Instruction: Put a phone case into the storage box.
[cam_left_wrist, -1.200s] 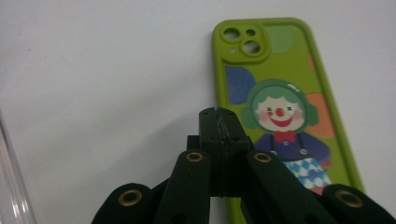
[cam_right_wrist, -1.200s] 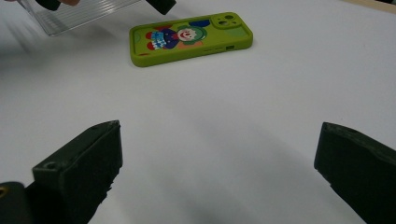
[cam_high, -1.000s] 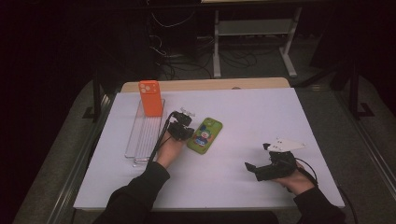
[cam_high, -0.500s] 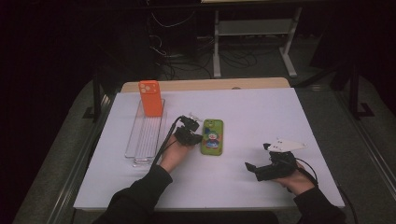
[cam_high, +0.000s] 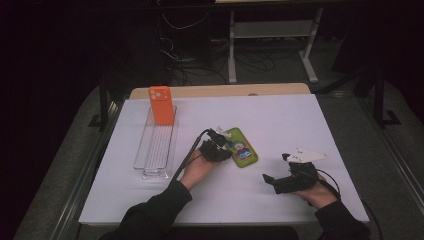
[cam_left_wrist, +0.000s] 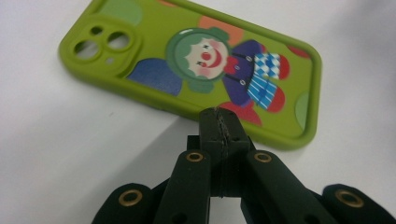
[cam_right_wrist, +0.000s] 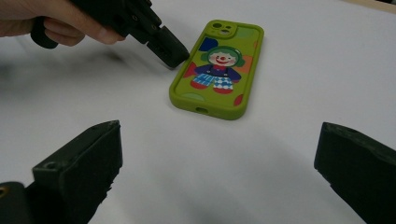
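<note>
Your left gripper (cam_left_wrist: 218, 122) has its jaws pressed together on nothing, tips at the long edge of the green clown phone case (cam_left_wrist: 196, 65); whether they touch it is hard to tell, and your hand (cam_high: 197, 170) hides the contact from above. The case lies flat mid-table on the white sheet (cam_high: 280, 120), no readable writing. Your right gripper (cam_right_wrist: 219, 186) rests well apart, jaws wide and cut off by the frame.

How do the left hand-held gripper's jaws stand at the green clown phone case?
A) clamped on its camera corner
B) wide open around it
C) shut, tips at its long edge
C: the left hand-held gripper has its jaws pressed together, empty, at the green clown-print phone case's long edge.
</note>
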